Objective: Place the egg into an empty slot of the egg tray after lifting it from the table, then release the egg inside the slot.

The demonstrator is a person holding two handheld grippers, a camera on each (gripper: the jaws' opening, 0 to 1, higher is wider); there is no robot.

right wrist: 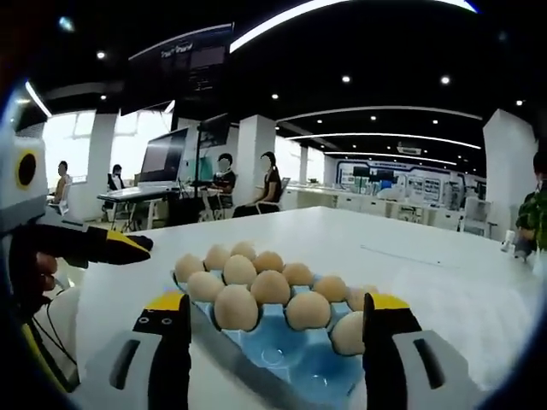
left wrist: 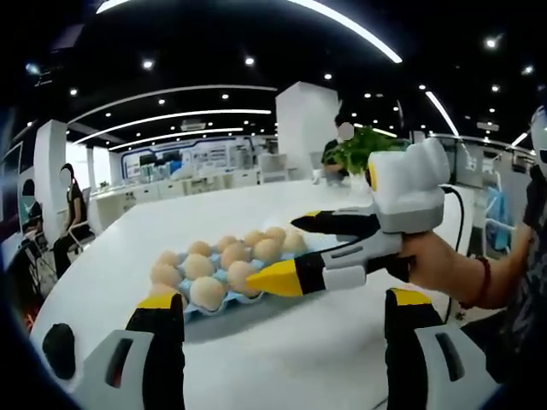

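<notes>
A blue egg tray (left wrist: 224,301) (right wrist: 282,363) lies on the white table (left wrist: 282,371) (right wrist: 427,265). Several tan eggs (left wrist: 208,292) (right wrist: 237,307) fill most of it. In the right gripper view the slots closest to me are empty. My right gripper (right wrist: 275,301) (left wrist: 288,249) is open, its yellow-tipped jaws straddling the tray's near end with nothing pinched between them. A hand (left wrist: 427,260) holds it from the right. My left gripper (left wrist: 285,297) (right wrist: 115,243) is open and holds nothing, hanging in front of the tray.
A green plant (left wrist: 359,149) stands at the far end of the table. People sit at desks behind (right wrist: 269,184), and one person (left wrist: 73,213) sits at the far left. Bare table lies around the tray on all sides.
</notes>
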